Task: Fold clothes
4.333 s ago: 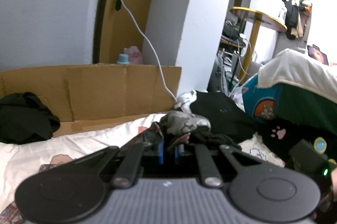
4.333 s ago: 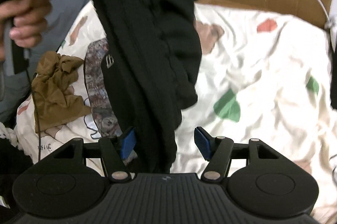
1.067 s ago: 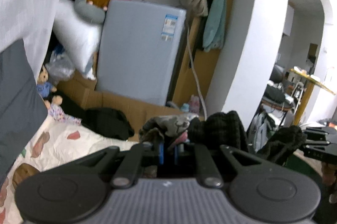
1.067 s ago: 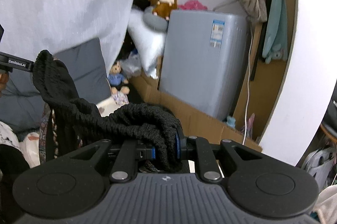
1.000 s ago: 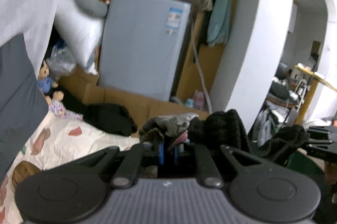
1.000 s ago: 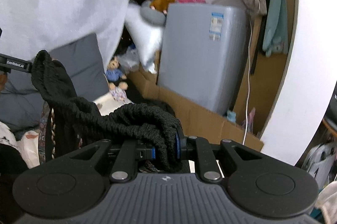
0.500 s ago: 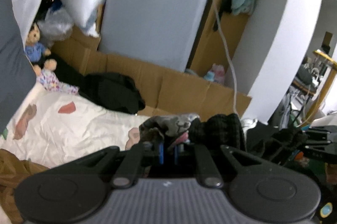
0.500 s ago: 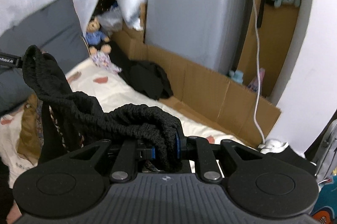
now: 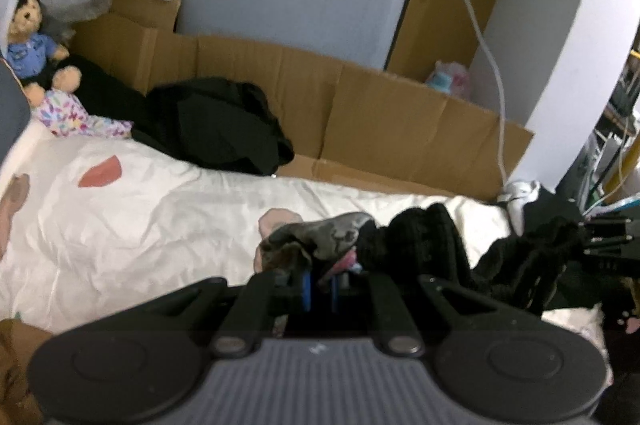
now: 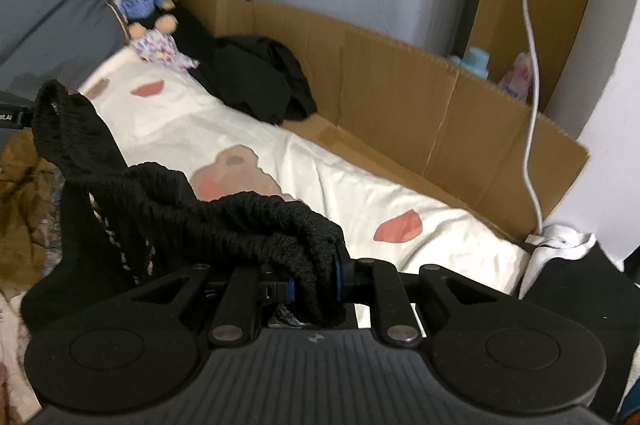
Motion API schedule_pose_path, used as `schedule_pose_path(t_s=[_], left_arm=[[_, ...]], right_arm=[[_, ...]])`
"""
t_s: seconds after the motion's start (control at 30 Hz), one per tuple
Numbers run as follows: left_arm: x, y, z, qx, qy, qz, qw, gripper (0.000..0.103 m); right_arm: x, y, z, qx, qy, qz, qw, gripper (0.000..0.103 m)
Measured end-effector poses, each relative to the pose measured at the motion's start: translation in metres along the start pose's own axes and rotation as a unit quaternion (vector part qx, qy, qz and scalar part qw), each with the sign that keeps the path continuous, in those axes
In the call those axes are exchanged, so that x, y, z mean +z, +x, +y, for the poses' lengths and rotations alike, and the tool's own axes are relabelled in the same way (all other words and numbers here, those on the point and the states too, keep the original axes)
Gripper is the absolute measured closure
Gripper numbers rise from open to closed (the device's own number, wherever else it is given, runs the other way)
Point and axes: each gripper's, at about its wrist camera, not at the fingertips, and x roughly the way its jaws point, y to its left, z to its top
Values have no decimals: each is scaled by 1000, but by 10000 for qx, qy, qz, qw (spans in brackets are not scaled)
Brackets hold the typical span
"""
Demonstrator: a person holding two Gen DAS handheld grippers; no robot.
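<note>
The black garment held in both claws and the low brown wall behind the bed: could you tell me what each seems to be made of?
Black garment: apparently chunky ribbed knit, matte, with visible loops and ridges. Brown wall: corrugated cardboard, judging by its creased panels and raw edges.

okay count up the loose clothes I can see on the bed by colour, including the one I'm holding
Black: 2, the black knit garment held between the left gripper and right gripper, and the black pile by the cardboard.
Brown: 1, the brown garment at the left edge.
Total: 3. Anything under the held garment is hidden.
</note>
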Motion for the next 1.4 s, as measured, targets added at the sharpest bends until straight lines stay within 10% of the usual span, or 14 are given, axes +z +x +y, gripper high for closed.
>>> schedule_pose_path(t_s=[0.57,0.73,0.9,1.4], left_arm=[[-9,115,35,205,-417,527,9975,92],[-15,112,34,215,-306,627,9973,85],[-19,102,38,348,-109,647,9972,75],[-4,129,62,806,78,541,9952,54]], right_arm=[[13,139,-30,-118,245,602,9978,81],[11,145,-30,-91,432,715,9965,69],[9,130,-29,-88,498,569,9971,31],[-5,139,-53,8,1035,526,9932,30]])
